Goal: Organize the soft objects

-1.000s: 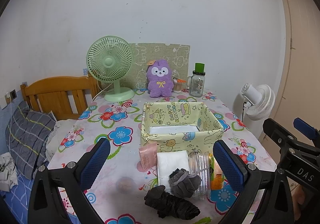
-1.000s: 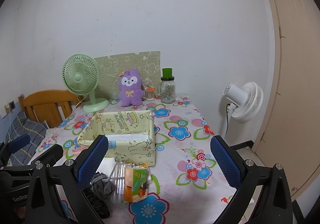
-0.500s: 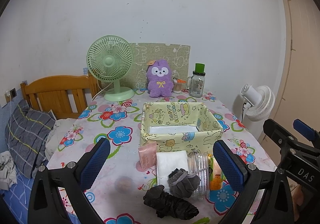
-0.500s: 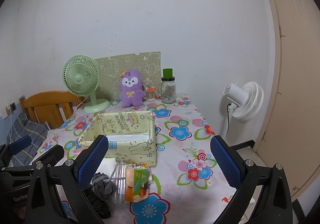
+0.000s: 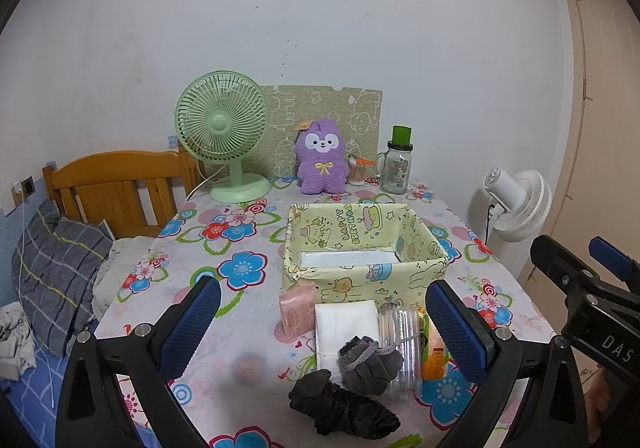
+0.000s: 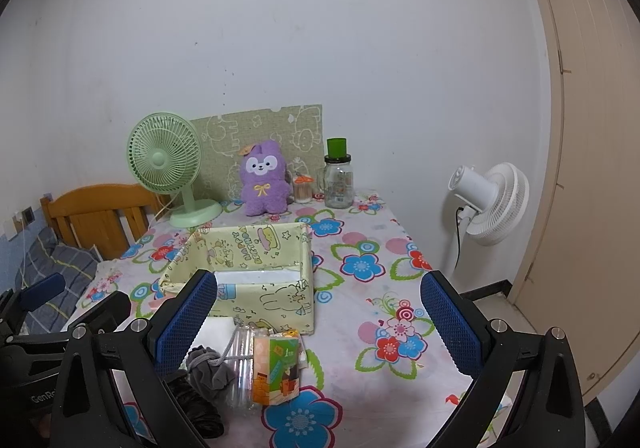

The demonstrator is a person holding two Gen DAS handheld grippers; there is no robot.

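Both of my grippers hover above the near edge of the desk (image 5: 248,332), fingers spread wide and grasping nothing: the left gripper (image 5: 320,324) faces the cluster of objects, and the right gripper (image 6: 316,322) sits to its right, over bare flowered cloth.

The soft objects lie at the near edge, just in front of the yellow fabric box (image 5: 362,248) (its floor shows a white liner). A crumpled black cloth (image 5: 340,408) is nearest; touching its far side is a gray drawstring pouch (image 5: 368,362), which rests partly on a folded white cloth (image 5: 344,322). A pink packet (image 5: 298,312) stands just left of the white cloth, against the box wall. A clear plastic bottle (image 5: 402,340) lies on its side right of the pouch, and an orange-and-green carton (image 6: 278,368) lies beside the bottle.

At the far edge, from left to right: a green desk fan (image 5: 224,131), a purple plush toy (image 5: 322,157) leaning on a green patterned board (image 5: 324,107), a small jar of cotton swabs (image 5: 358,171), and a glass mug with a green lid (image 5: 396,163). A white floor fan (image 5: 516,203) stands right of the desk; a wooden bed frame (image 5: 116,187) and gray plaid pillow (image 5: 56,268) are at left.
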